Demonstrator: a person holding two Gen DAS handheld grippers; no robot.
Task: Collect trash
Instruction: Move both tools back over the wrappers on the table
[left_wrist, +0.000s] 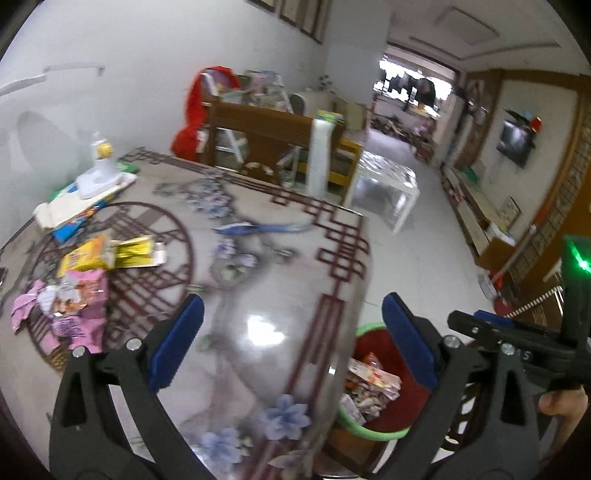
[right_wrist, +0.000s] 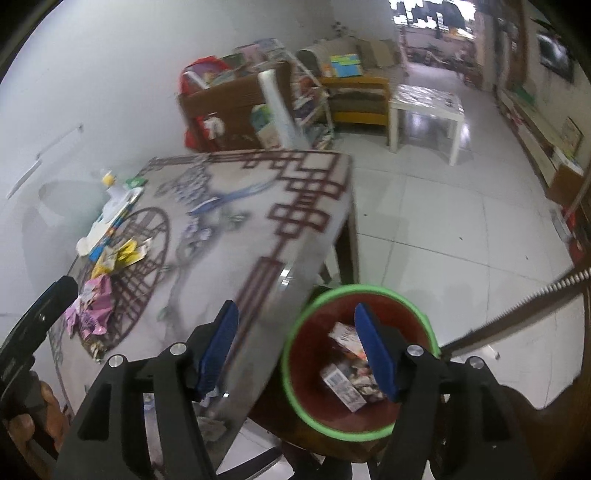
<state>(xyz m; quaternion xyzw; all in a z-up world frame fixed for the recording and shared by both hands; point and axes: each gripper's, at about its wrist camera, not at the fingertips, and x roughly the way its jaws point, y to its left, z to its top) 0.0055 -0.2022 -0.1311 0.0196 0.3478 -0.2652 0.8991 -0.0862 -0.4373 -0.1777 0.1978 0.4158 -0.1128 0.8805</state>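
A red bin with a green rim (right_wrist: 295, 354) stands beside the table's right edge and holds several wrappers and small boxes (right_wrist: 343, 380); it also shows in the left wrist view (left_wrist: 380, 432). Pink wrappers (left_wrist: 74, 306) and yellow packets (left_wrist: 107, 253) lie on the table's left side; they also show in the right wrist view (right_wrist: 94, 306). My left gripper (left_wrist: 295, 343) is open and empty over the table's near right part. My right gripper (right_wrist: 297, 339) is open and empty, straddling the table edge and the bin.
The glossy patterned table (left_wrist: 266, 332) carries a white and yellow dispenser (left_wrist: 99, 166) on books at its far left. A wooden shelf (left_wrist: 258, 136) with a red bag, a white roll (left_wrist: 319, 155) and a white side table (left_wrist: 384, 184) stand beyond. Tiled floor (right_wrist: 443, 229) lies to the right.
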